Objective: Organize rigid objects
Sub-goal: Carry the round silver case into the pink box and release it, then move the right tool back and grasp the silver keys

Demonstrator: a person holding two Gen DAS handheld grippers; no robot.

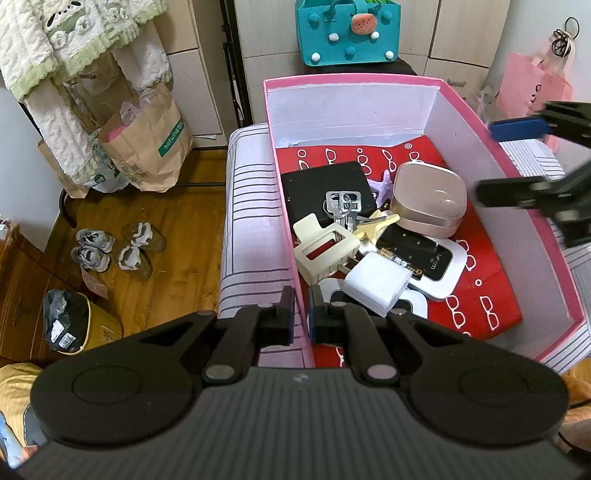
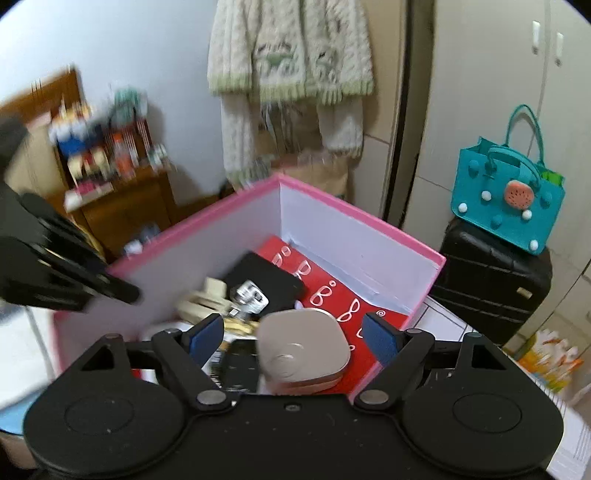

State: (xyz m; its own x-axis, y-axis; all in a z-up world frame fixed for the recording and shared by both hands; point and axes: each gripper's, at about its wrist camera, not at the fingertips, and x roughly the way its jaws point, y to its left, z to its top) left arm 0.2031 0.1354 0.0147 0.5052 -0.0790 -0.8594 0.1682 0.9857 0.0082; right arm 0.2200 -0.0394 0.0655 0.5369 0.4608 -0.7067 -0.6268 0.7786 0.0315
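Observation:
A pink box (image 1: 491, 147) with white inner walls sits on a striped surface. It holds a rose-gold case (image 1: 428, 201), keys (image 1: 343, 206), a cream hair clip (image 1: 325, 247), a white cube charger (image 1: 376, 286), a Wi-Fi router (image 1: 439, 269) and a black flat box (image 1: 325, 184) on a red bag. My left gripper (image 1: 302, 317) is shut on the box's left wall near its front corner. My right gripper (image 2: 293, 338) is open and empty above the rose-gold case (image 2: 303, 354), over the pink box (image 2: 332, 199); it also shows in the left wrist view (image 1: 517, 162).
A teal felt bag (image 1: 347, 29) stands behind the box on a black suitcase (image 2: 491, 280). Paper bags (image 1: 147, 147), shoes (image 1: 114, 247) and a yellow bin (image 1: 74, 321) are on the wooden floor at left. A wooden shelf (image 2: 110, 184) stands at left.

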